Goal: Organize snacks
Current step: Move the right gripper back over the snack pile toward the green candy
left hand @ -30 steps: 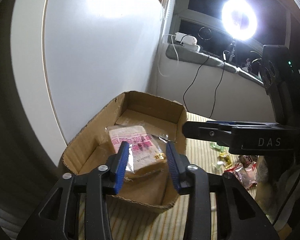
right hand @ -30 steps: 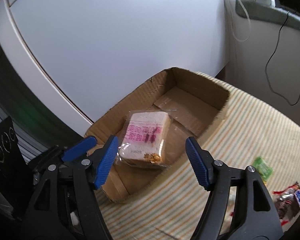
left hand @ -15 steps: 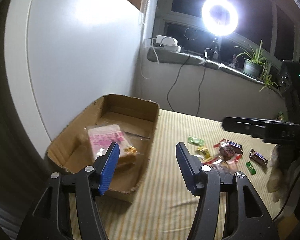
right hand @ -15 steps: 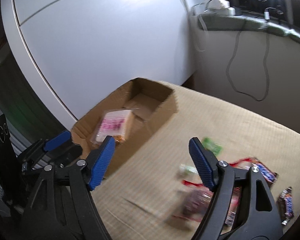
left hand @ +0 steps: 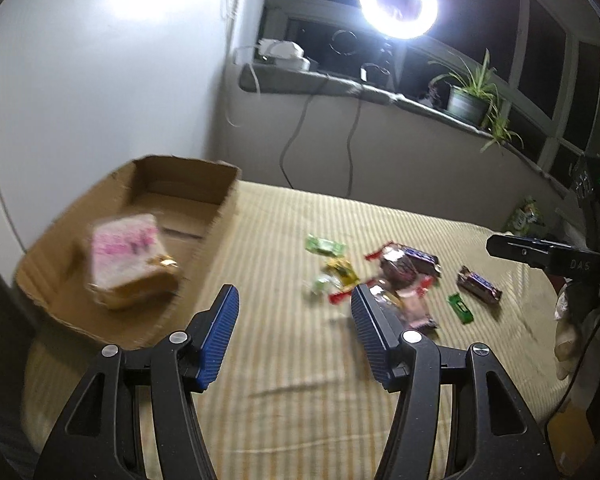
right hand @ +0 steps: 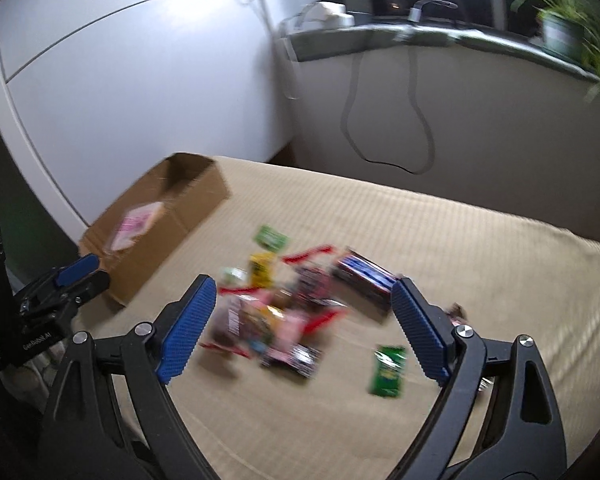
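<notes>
On the striped tablecloth [right hand: 440, 240] blurred snacks [right hand: 284, 312] lie unreadable between the right gripper [right hand: 300, 328], jaws apart, like the left gripper [left hand: 292, 332].

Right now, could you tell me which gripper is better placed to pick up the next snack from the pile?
Right. The right gripper is open and frames the snack pile, while the left gripper, also open, sits nearer the cardboard box.

Wrapped bread [left hand: 128, 258] lying in cardboard box [left hand: 220, 216]; loose snacks [left hand: 396, 276] scattered beside.
</notes>
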`<state>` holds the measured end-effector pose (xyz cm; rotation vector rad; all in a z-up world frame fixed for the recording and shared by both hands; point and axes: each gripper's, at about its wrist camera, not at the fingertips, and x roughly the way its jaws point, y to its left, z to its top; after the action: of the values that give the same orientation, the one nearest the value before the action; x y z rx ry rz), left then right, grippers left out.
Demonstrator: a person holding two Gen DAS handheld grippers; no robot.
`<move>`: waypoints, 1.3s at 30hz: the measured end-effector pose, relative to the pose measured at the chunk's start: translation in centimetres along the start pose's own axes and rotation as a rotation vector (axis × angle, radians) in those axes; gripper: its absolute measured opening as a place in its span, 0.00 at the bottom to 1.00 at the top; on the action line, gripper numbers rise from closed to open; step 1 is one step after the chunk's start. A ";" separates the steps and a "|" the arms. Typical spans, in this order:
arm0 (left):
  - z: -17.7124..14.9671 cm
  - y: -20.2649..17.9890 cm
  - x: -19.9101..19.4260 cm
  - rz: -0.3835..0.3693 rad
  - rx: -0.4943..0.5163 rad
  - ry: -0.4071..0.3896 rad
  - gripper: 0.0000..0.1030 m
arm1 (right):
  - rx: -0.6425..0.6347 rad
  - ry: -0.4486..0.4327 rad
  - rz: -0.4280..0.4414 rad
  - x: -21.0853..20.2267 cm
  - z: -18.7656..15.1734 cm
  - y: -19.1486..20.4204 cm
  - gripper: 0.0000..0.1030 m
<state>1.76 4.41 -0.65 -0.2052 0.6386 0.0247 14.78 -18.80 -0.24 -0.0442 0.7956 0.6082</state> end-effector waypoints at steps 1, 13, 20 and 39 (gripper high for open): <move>-0.1 -0.3 0.2 -0.006 0.000 0.007 0.56 | 0.005 0.002 -0.012 -0.2 -0.3 -0.7 0.89; -0.2 -2.7 3.8 -0.042 0.026 0.086 0.43 | 0.005 0.091 -0.064 0.0 -4.6 -5.1 0.60; 1.0 -2.2 7.0 -0.027 0.035 0.132 0.31 | -0.048 0.148 -0.018 2.3 -5.8 -3.6 0.48; 1.3 -2.1 13.1 -0.034 0.082 0.264 0.31 | -0.083 0.227 -0.046 6.6 -6.0 -3.3 0.42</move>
<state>13.18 2.11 -7.05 -0.1409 0.8973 -0.0623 16.15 -19.83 -9.62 -0.2098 0.9855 0.5985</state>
